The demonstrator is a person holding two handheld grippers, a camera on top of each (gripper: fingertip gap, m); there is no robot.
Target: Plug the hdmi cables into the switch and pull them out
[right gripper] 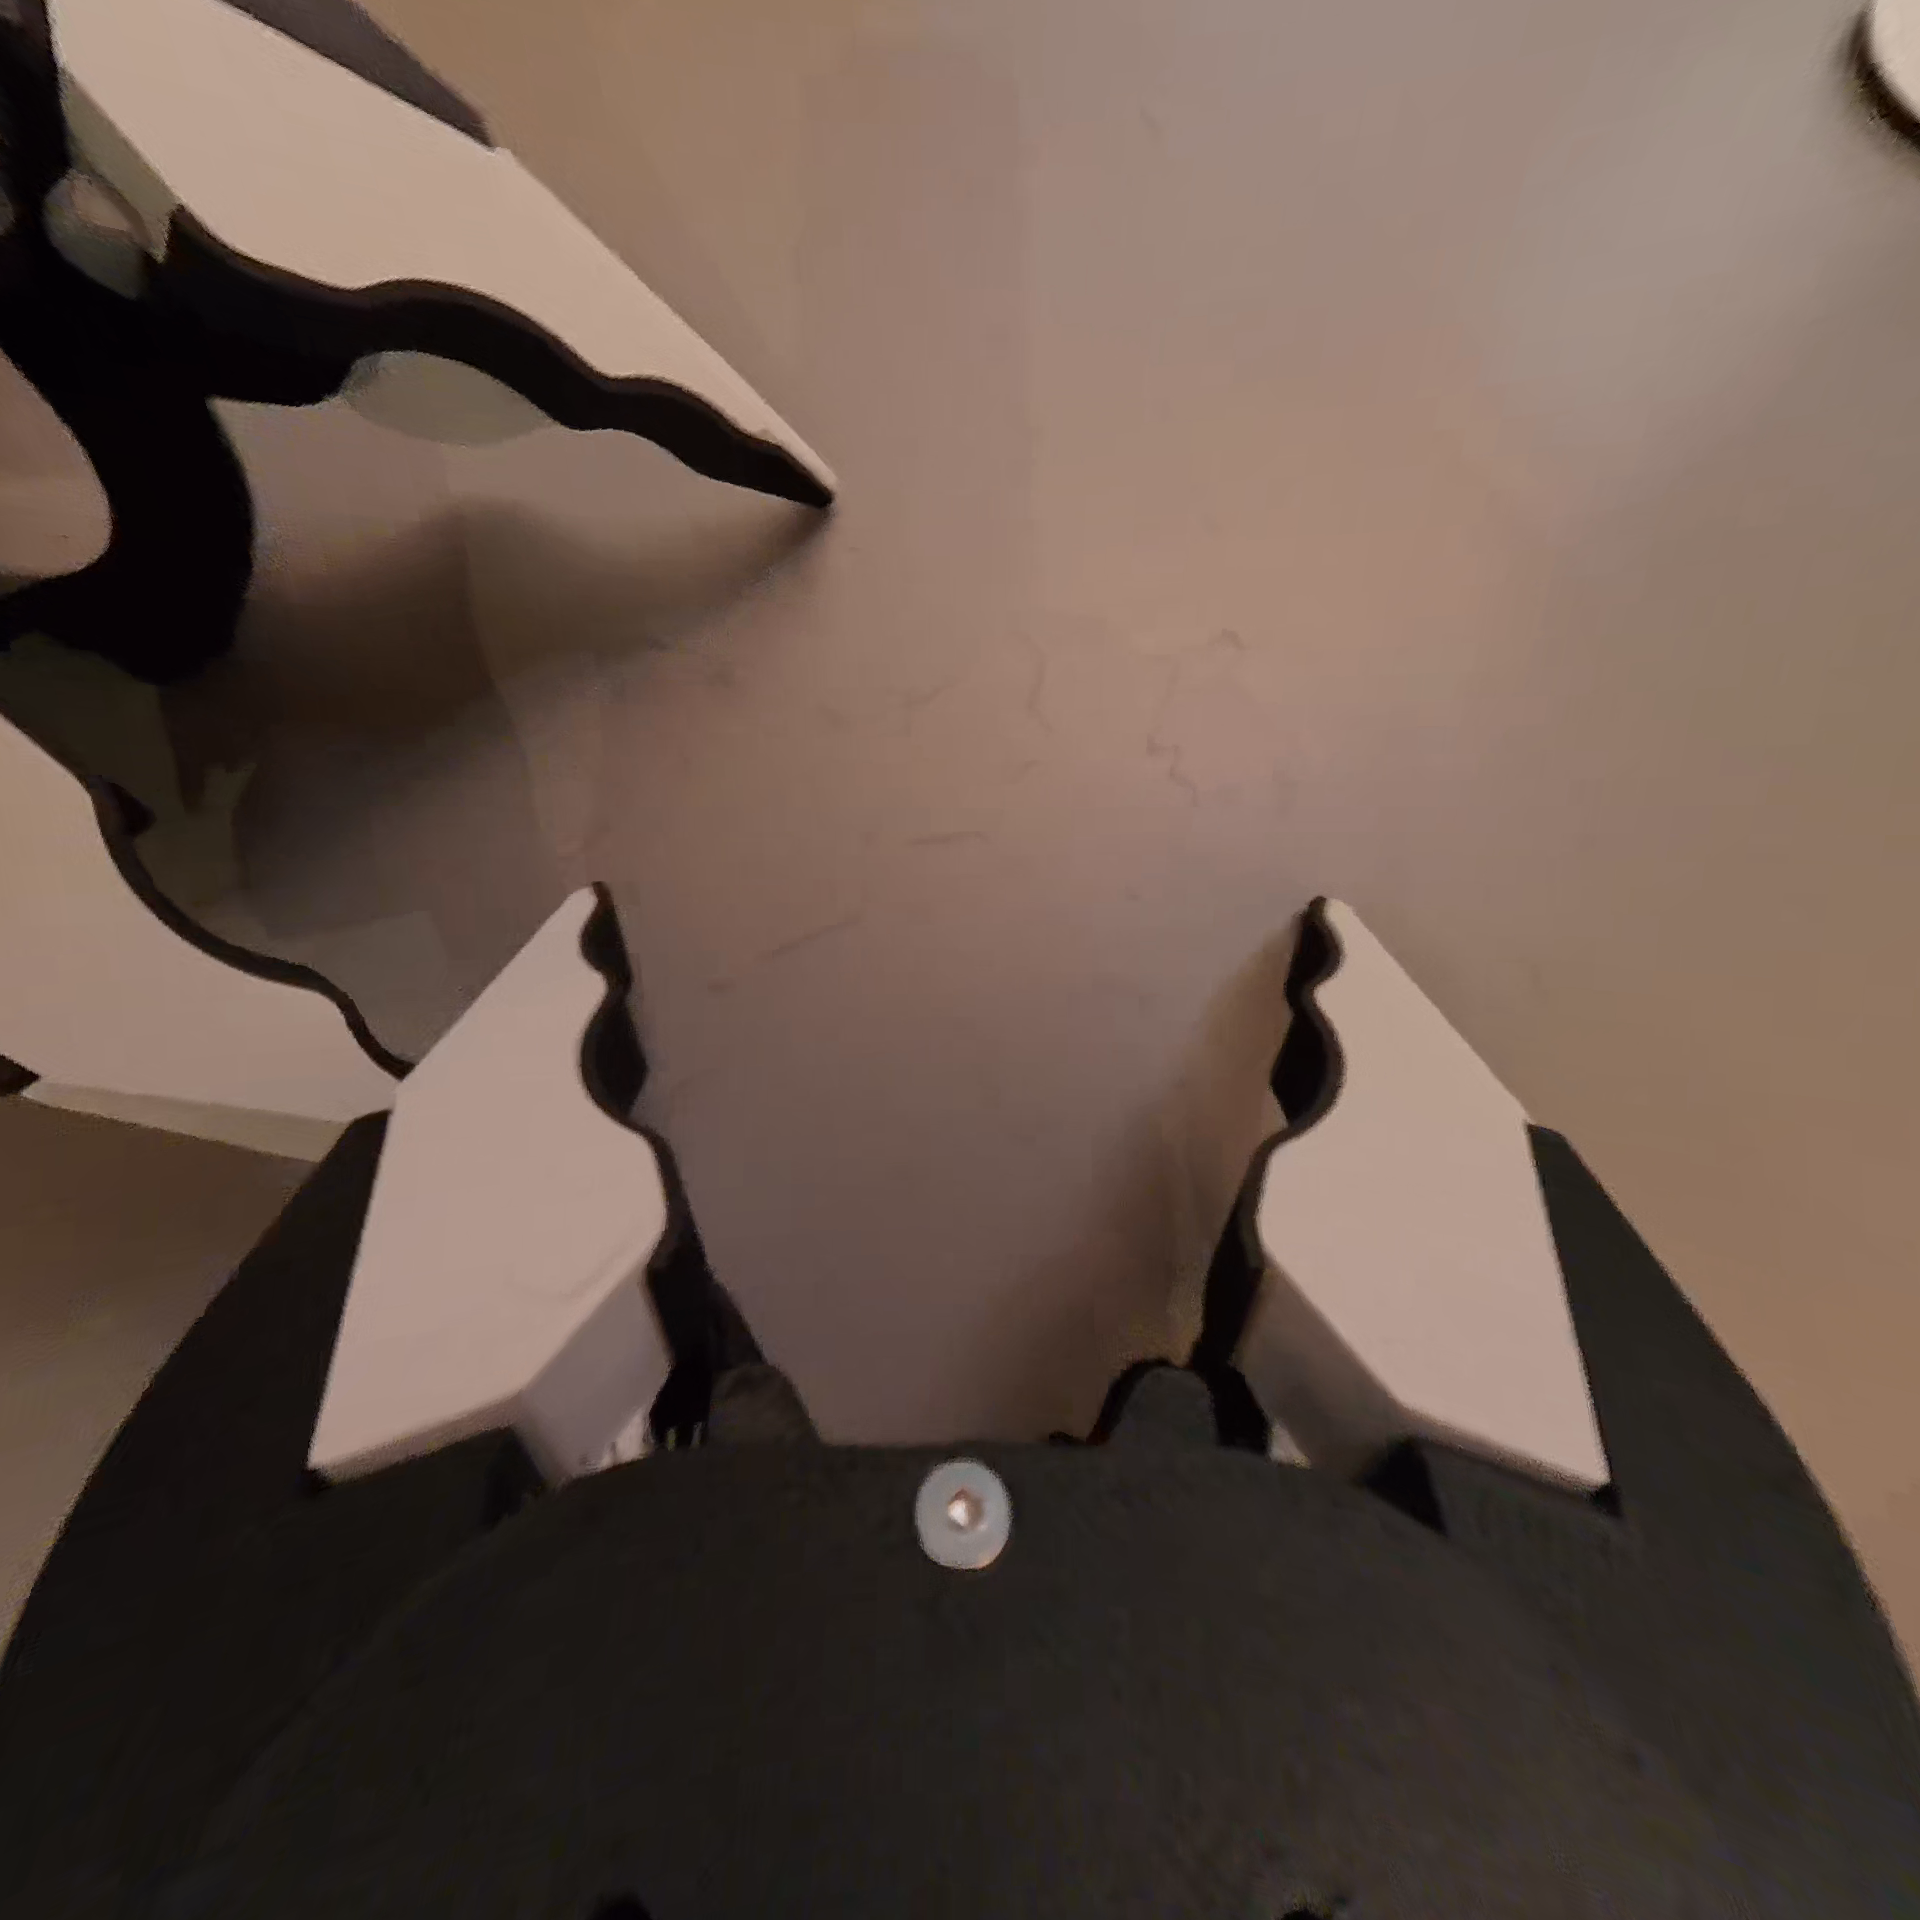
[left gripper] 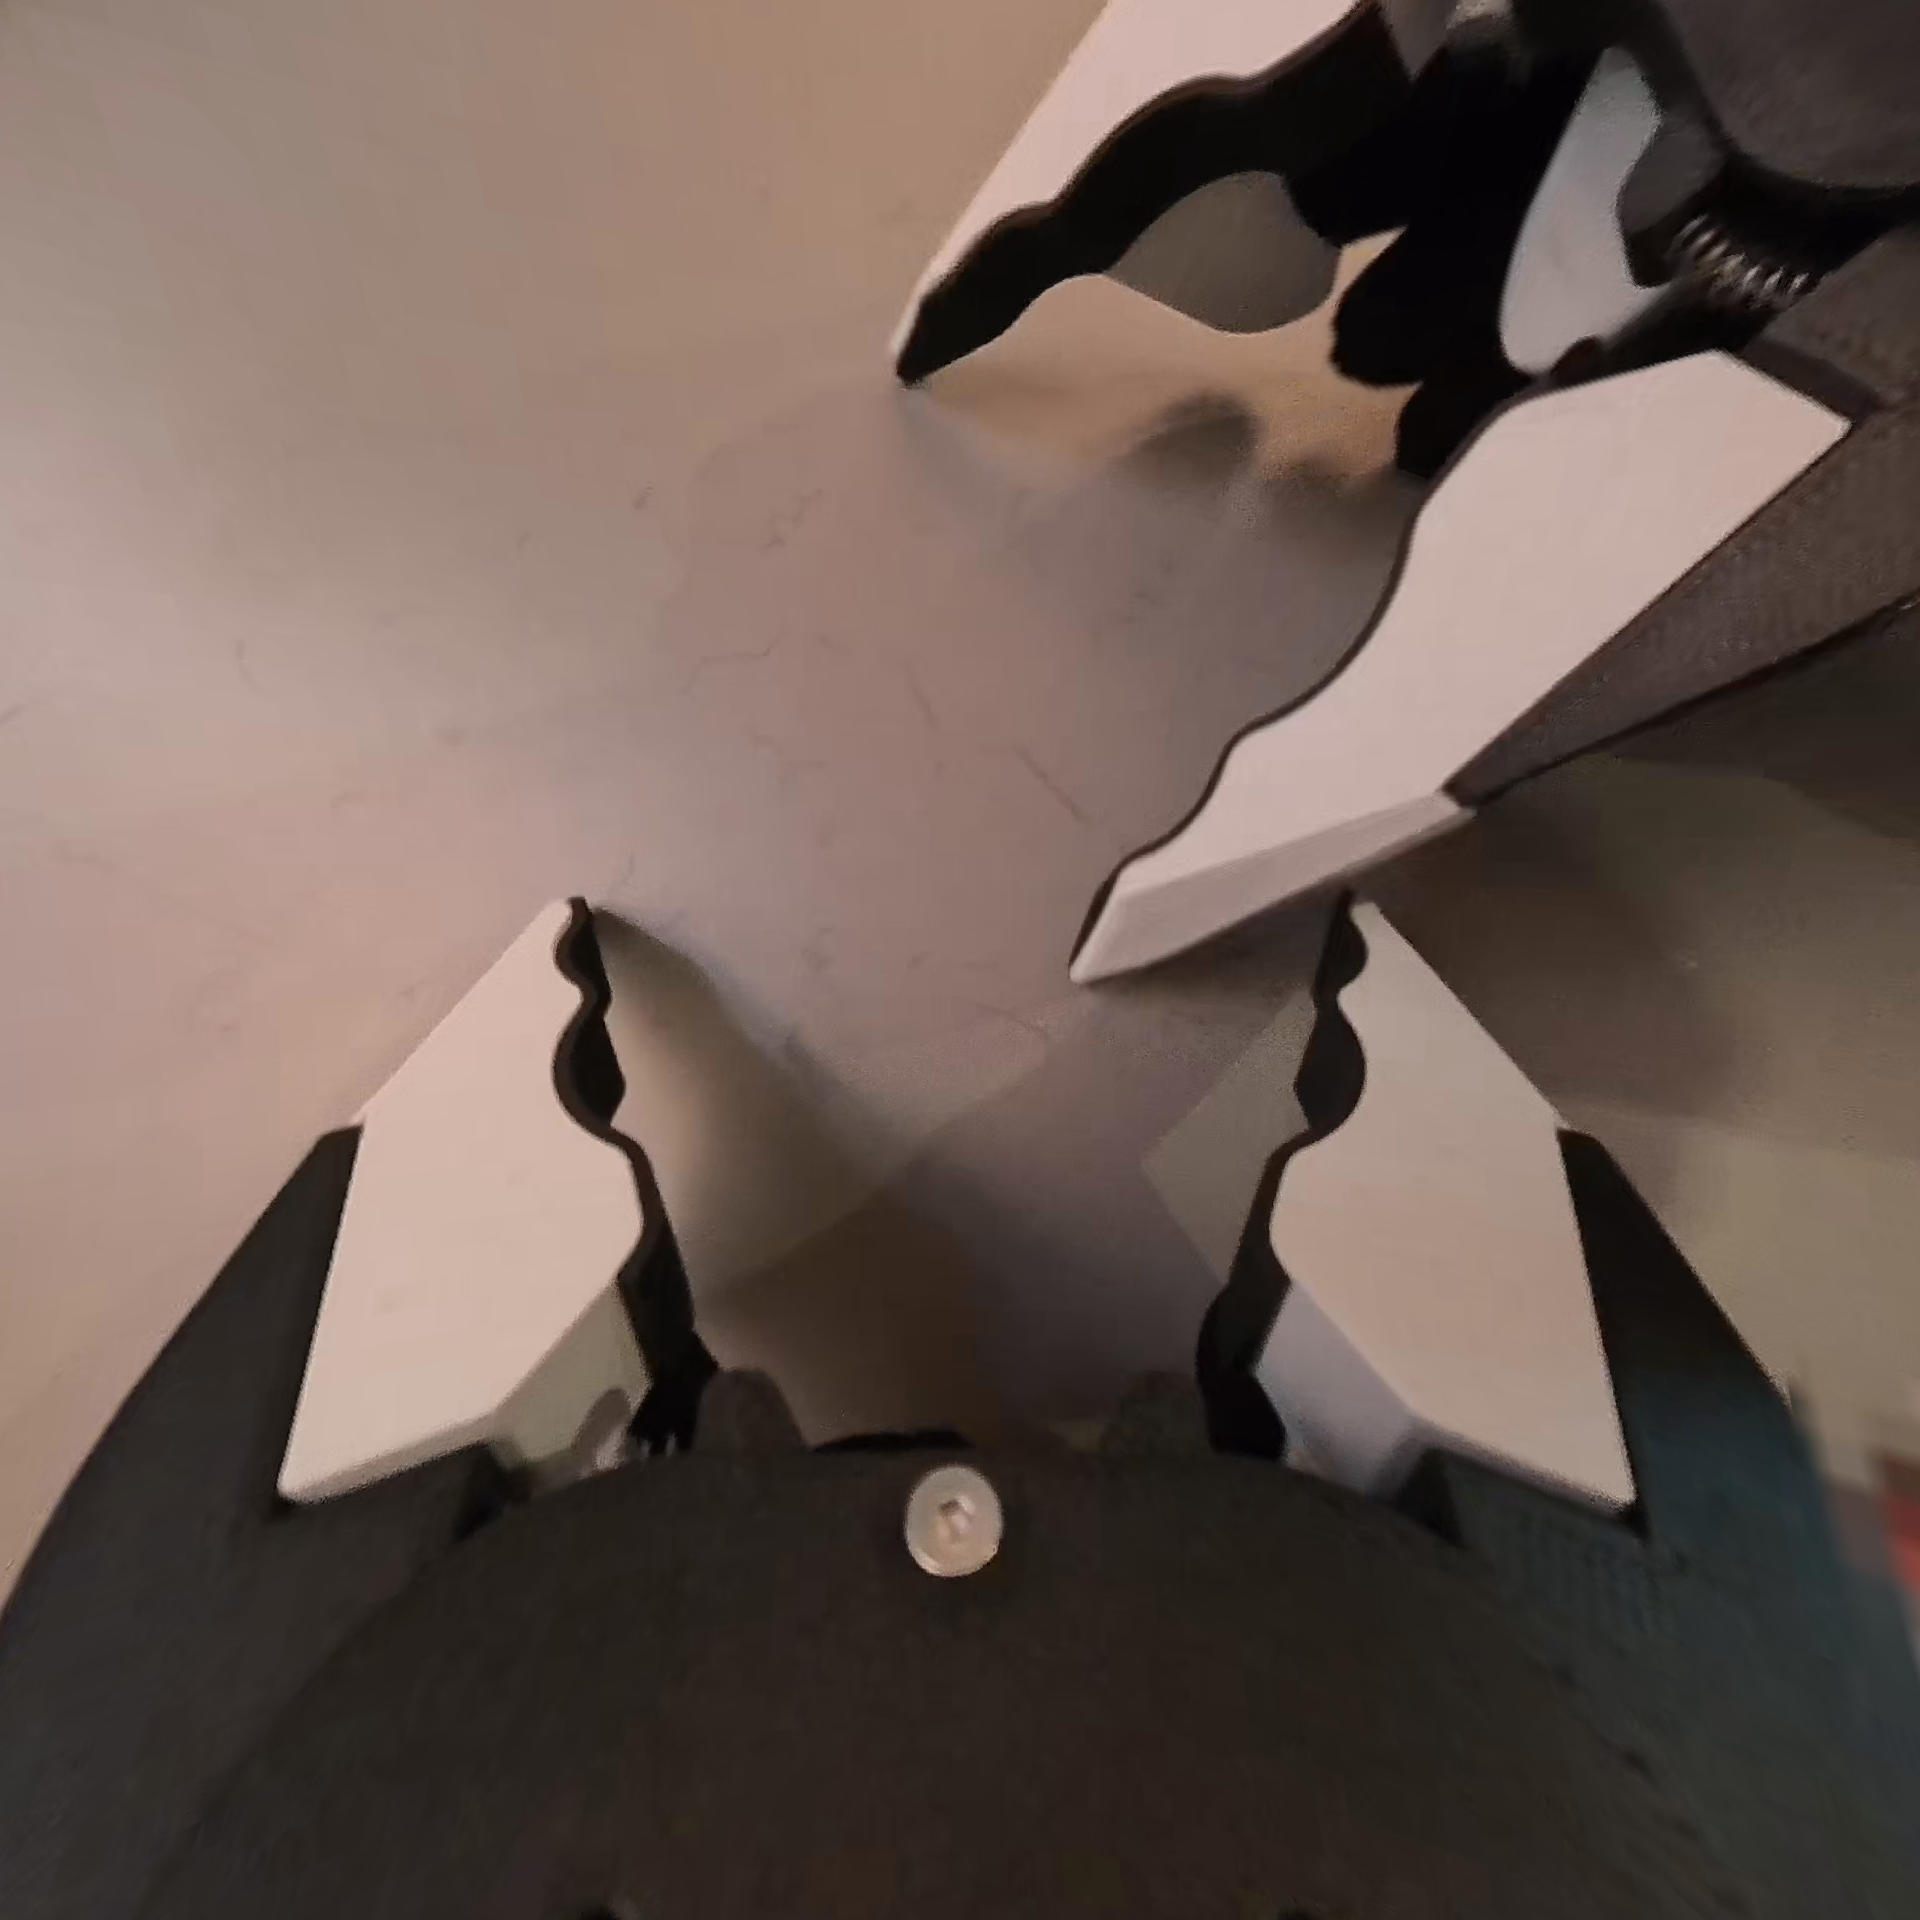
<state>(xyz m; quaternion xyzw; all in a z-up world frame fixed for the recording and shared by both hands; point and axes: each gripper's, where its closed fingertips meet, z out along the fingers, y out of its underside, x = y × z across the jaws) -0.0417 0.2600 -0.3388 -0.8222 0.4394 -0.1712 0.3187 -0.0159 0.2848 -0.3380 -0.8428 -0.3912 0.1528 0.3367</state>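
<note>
Left gripper [left gripper: 966,914]: jaws spread, empty, over bare beige tabletop [left gripper: 416,520]. Right gripper [right gripper: 961,904]: likewise spread and empty; it also shows at the left view's upper right. Neither HDMI cables nor switch appear in either view, so direction, axis and nearer hand cannot be judged. A white round rim [right gripper: 1886,73] sits upper right.

We see our right tool [right gripper: 961,904] with its two white fingers [right gripper: 499,1195] spread wide, and nothing between them. It hangs over the tan surface [right gripper: 1143,520]. Our left tool [right gripper: 613,779] is just beside it, also spread wide.
</note>
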